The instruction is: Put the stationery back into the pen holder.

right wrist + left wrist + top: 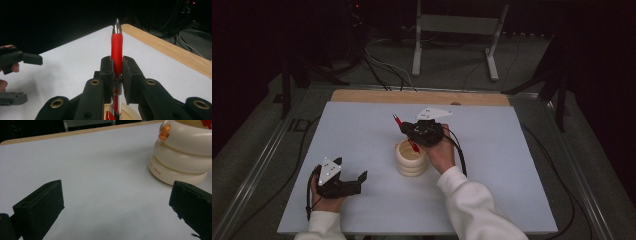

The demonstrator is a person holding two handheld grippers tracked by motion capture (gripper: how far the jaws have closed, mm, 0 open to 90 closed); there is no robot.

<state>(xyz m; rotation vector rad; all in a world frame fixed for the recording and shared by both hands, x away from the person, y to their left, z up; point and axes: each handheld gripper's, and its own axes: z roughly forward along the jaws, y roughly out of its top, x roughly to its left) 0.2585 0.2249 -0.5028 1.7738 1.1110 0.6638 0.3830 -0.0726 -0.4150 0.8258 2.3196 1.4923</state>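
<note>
Right gripper point(117, 71) clamps a red-grip pen point(116, 50) above the cream ribbed plastic holder point(411, 159); left gripper point(354, 181), jaws apart, rests near the holder.

High view overlooks table point(362, 130); gripper views skim it.

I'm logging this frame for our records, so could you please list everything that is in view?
Pen: one, red with a silver tip, clamped in the right hand-held gripper above the holder.
Holder: one, cream, ringed, orange beak-like knob on its side, middle of the mat.
Mat: one, pale blue-white, covering the table.
Table edge: one, light wood, far side.
Metal stand: one, grey, on the floor beyond.
Cables: several, dark and pale, on the floor.
Left hand-held gripper: black, open, near left.
Right hand-held gripper: black, shut on the pen.
</note>
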